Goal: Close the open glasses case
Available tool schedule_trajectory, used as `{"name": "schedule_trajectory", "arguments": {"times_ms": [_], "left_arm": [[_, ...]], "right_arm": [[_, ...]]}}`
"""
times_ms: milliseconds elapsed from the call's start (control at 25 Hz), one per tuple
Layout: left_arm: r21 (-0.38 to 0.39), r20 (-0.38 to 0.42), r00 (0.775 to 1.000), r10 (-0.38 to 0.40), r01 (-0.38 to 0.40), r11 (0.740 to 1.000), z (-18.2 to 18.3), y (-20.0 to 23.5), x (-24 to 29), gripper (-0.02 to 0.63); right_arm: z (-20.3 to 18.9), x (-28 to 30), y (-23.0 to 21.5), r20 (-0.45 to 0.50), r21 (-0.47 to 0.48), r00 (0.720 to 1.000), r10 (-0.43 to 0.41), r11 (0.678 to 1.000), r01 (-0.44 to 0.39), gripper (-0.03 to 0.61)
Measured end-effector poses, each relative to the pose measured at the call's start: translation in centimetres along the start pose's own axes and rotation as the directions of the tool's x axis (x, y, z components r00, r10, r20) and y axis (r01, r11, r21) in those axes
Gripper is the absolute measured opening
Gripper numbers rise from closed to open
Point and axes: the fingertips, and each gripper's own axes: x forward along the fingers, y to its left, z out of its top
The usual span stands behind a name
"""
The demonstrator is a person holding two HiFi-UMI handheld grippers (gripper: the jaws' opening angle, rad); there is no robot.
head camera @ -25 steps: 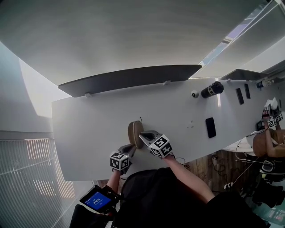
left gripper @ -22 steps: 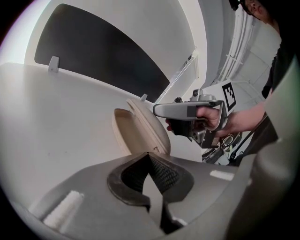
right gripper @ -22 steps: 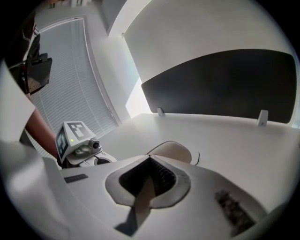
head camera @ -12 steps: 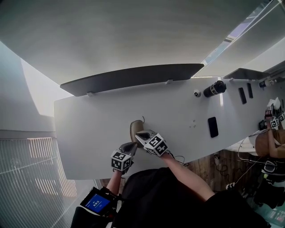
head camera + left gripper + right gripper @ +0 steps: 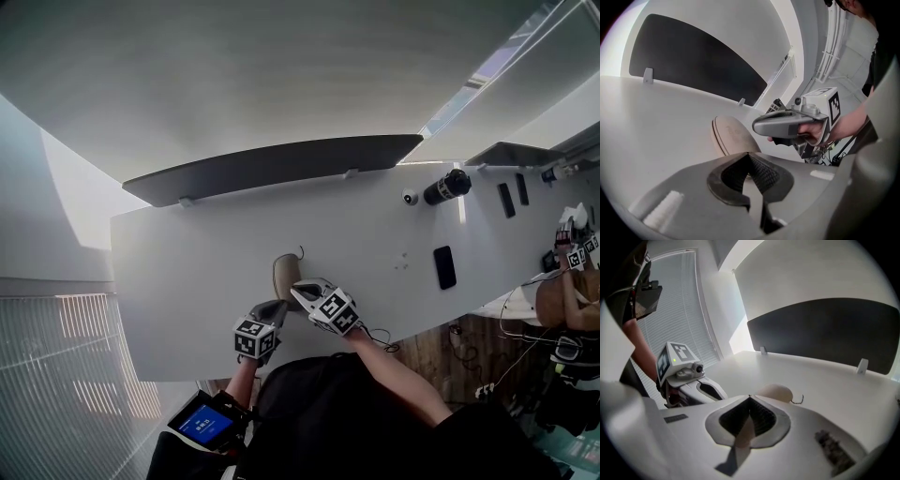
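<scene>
Black phone (image 5: 443,267) and dark cylinder (image 5: 446,187) lie on the white table (image 5: 206,253).

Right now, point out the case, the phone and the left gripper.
case (image 5: 284,272): head view, middle of its tan shell.
phone (image 5: 443,267): head view, centre of its dark face.
left gripper (image 5: 747,154): left gripper view, where its tips meet.

Glasses case (image 5: 285,272) partly out of sight
In the head view my right tool (image 5: 298,289) and left tool (image 5: 274,311) cover its near end; in both gripper views its base sits behind the jaws, so I cannot tell whether the lid is fully down; the dark items (image 5: 443,267) along the bench (image 5: 187,272) are too small to name
</scene>
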Motion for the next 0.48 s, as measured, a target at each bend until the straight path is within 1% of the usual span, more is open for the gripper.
{"name": "schedule_trajectory", "arguments": {"times_ms": [80,200,360,480], "left_arm": [[-0.003,-0.003,1.0,0.0,-0.001,1.0,0.0,0.0,0.0,0.007],[-0.003,-0.004,1.0,0.0,0.0,1.0,0.0,-0.1,0.0,0.008],[-0.005,0.001,1.0,0.002,-0.002,1.0,0.0,0.1,0.1,0.008],[-0.012,0.005,1.0,0.004,-0.004,1.0,0.1,0.0,0.0,0.008]], "right_arm": [[-1.5,0.0,-0.3,-0.026,0.015,1.0,-0.017,1.0,0.017,0.005],[-2.4,-0.1,-0.4,-0.008,0.065,1.0,-0.025,0.998,0.025,0.005],[-2.2,0.1,-0.3,-0.005,0.031,1.0,-0.022,0.999,0.022,0.005],[-2.3,-0.1,-0.4,0.014,0.054,1.0,-0.019,0.998,0.018,0.006]]}}
